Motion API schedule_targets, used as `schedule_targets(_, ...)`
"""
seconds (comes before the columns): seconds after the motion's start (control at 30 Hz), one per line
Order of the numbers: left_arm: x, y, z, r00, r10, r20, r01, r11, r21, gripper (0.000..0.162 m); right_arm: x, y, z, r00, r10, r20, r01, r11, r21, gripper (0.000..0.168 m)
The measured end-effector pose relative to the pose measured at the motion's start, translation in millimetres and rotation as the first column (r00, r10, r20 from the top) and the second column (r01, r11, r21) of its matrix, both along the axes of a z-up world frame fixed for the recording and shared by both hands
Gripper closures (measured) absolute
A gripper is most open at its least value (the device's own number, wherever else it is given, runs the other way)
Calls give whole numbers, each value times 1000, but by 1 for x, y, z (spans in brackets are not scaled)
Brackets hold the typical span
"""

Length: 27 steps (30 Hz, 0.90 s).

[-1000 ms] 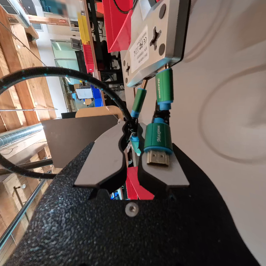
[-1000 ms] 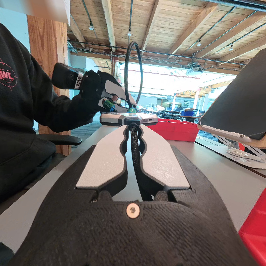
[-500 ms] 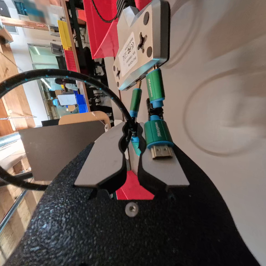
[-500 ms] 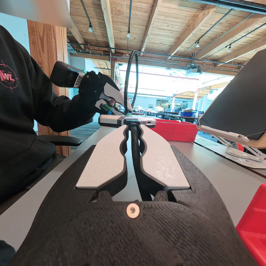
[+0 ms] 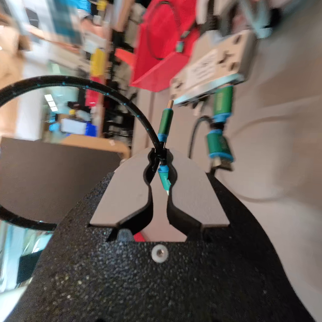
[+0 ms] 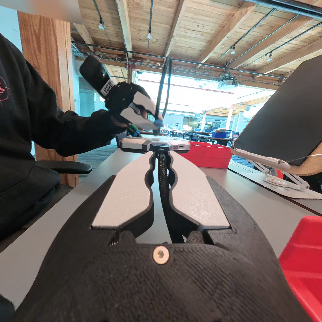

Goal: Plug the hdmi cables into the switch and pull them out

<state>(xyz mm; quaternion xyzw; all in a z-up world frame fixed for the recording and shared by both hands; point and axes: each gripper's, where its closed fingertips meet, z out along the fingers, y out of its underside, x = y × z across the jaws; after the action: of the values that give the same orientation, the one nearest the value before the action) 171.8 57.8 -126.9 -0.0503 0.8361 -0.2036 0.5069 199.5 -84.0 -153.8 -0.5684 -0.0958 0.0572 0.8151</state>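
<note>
Black braided cable (image 5: 104, 92) loops from the left gripper (image 5: 159, 156), whose jaws pinch it just behind a green plug (image 5: 165, 122). That plug hangs clear of the grey switch (image 5: 214, 68); a second green plug (image 5: 223, 102) sits seated at the switch's right end. The right gripper (image 6: 161, 156), jaws closed on the switch's own cord (image 6: 163, 183), should brace the switch flat on the bench (image 6: 261, 195) while the left pulls straight out, without twisting.

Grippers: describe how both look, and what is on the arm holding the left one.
Both grippers, left and right, share one build: speckled black textured bodies, a silver screw, and two light grey finger plates with wavy black inner edges. The left's black handle bears a white sticker. The arm wears a black sleeve.
</note>
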Motion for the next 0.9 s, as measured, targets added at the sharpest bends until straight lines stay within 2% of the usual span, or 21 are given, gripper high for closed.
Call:
schedule_targets(0.1,14,44,27,958,194,211,-182,981,-73,150,4,-4,0,1000,-21,-5,21,1000,4,157)
schedule_targets(0.17,19,78,13,922,312,231,-305,950,-67,150,7,-6,1,999,-35,-6,35,999,7,157)
schedule_targets(0.27,25,110,-51,920,368,137,-375,926,35,150,8,-7,1,999,-44,-8,44,999,9,157)
schedule_targets(0.33,22,124,-102,924,379,43,-382,916,121,150,9,-7,1,999,-46,-10,46,999,10,157)
schedule_targets(0.4,15,128,-139,923,381,-48,-368,915,166,150,9,-8,1,999,-50,-10,50,999,11,157)
schedule_targets(0.53,6,129,-157,907,392,-154,-373,918,137,150,10,-8,1,999,-51,-14,51,999,13,157)
schedule_targets(0.63,0,120,-162,887,343,-311,-336,939,77,147,10,-7,1,999,-46,-13,46,999,9,157)
schedule_targets(0.73,-2,117,-167,803,284,-524,-344,939,-19,149,10,-7,1,999,-45,-14,45,999,11,157)
schedule_targets(0.83,-4,117,-171,630,180,-756,-376,922,-93,146,10,-8,1,999,-44,-12,44,999,12,157)
schedule_targets(0.9,-8,115,-172,508,64,-859,-339,932,-131,142,9,-7,1,999,-37,-12,38,999,12,157)
